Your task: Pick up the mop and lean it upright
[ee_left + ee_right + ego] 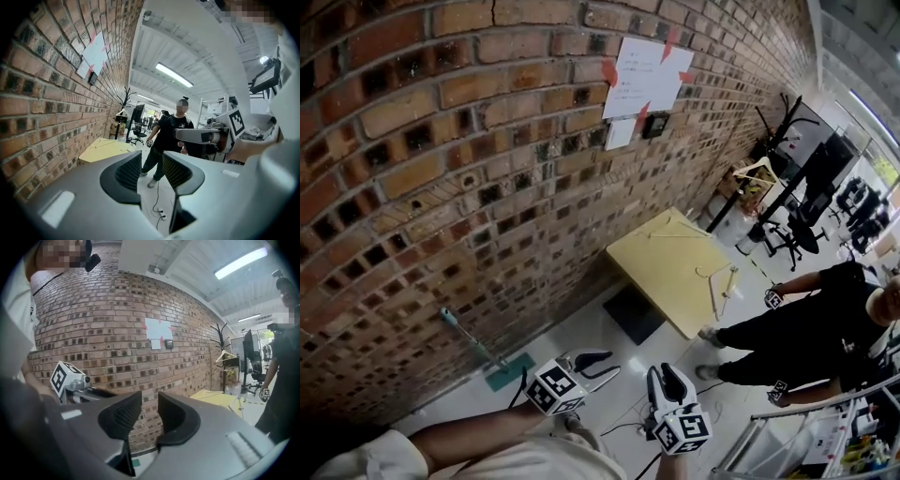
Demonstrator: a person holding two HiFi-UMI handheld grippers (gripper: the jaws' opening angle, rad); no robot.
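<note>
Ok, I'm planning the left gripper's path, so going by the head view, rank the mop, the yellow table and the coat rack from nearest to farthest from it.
1. Mop: low down, just left of the left gripper.
2. Yellow table: beyond it, up and to the right.
3. Coat rack: far back, top right.

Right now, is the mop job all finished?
Done, it seems: the mop stands with its handle tilted against the brick wall. In hand: nothing; the left gripper and right gripper are both empty, jaws apart. Left: nothing that I can see.
</note>
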